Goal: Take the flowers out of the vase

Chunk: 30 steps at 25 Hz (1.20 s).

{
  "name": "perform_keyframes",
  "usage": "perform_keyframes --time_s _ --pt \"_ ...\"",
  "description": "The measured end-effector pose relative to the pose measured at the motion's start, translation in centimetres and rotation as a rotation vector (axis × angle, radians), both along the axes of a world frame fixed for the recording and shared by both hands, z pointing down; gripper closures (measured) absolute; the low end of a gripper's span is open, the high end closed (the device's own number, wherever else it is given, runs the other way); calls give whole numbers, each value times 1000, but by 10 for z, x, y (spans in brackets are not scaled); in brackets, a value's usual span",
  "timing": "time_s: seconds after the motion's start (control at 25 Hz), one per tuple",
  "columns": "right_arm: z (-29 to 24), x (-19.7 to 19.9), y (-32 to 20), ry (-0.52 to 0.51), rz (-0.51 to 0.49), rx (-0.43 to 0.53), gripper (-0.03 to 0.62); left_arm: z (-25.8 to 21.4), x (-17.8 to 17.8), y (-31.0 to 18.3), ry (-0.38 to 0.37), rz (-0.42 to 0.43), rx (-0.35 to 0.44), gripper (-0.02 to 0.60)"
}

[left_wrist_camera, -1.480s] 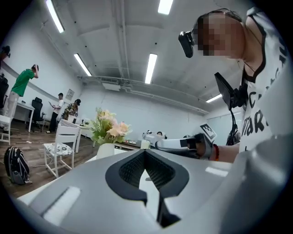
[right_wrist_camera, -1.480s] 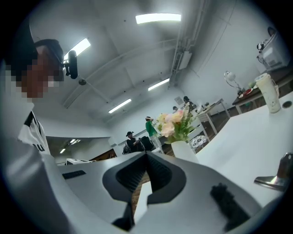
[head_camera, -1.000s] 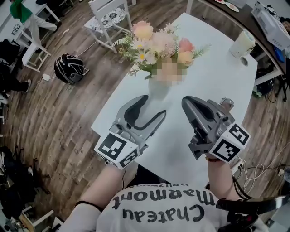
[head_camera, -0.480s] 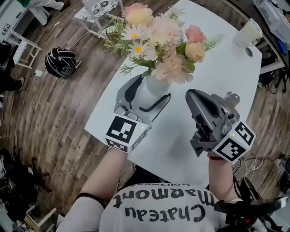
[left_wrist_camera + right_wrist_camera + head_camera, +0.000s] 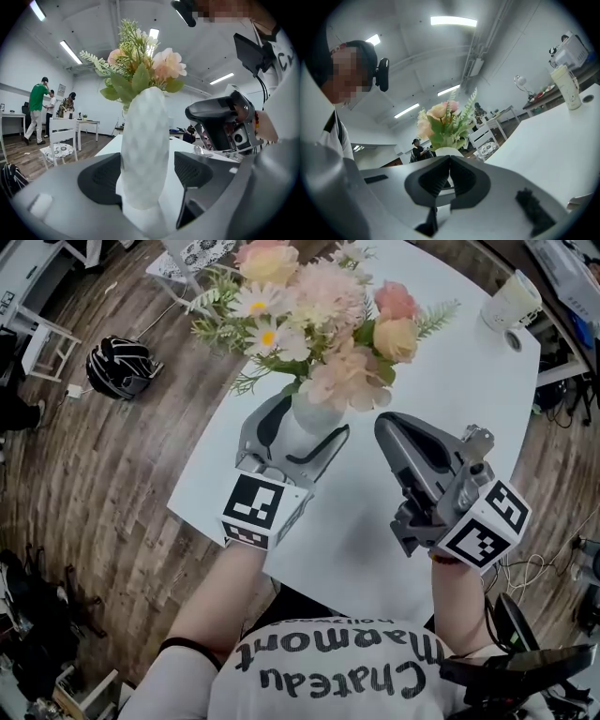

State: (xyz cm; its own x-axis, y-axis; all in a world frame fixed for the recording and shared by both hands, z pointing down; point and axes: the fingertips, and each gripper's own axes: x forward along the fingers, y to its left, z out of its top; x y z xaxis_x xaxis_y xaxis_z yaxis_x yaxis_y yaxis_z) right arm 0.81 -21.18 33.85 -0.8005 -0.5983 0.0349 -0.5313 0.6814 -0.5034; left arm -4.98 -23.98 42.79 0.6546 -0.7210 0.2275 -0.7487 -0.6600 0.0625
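One claw open: left claw [image 5: 309, 429] just opened, vase [image 5: 144, 145] between jaws, ungripped.
Right claw [image 5: 388, 431]: closed, empty.
Risk: lopsided squeeze topples vase, flowers [image 5: 319, 310].

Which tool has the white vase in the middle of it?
The left tool: its jaws, just opened wide, stand on both sides of the vase. The right tool is shut, beside it.
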Motion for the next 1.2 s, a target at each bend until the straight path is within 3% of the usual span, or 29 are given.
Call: perform_keyframes --time_s 0.16,0.52,0.6,0.92,1.2 --pt "-5 -3 -1 2 -16 8 579 2 -3 -3 -10 -20 -1 254" --pt "-22 -10 1 54 -33 74 572 2 -3 -1 -1 -42 4 259" --pt "-27 -13 -2 98 -26 108 457 2 -3 -2 -9 -39 10 261" --pt "-37 -28 -14 194 -35 162 405 2 -4 -4 -27 -35 30 262" --pt "-49 -36 -27 178 -56 167 379 1 -3 -3 -29 -30 43 265"
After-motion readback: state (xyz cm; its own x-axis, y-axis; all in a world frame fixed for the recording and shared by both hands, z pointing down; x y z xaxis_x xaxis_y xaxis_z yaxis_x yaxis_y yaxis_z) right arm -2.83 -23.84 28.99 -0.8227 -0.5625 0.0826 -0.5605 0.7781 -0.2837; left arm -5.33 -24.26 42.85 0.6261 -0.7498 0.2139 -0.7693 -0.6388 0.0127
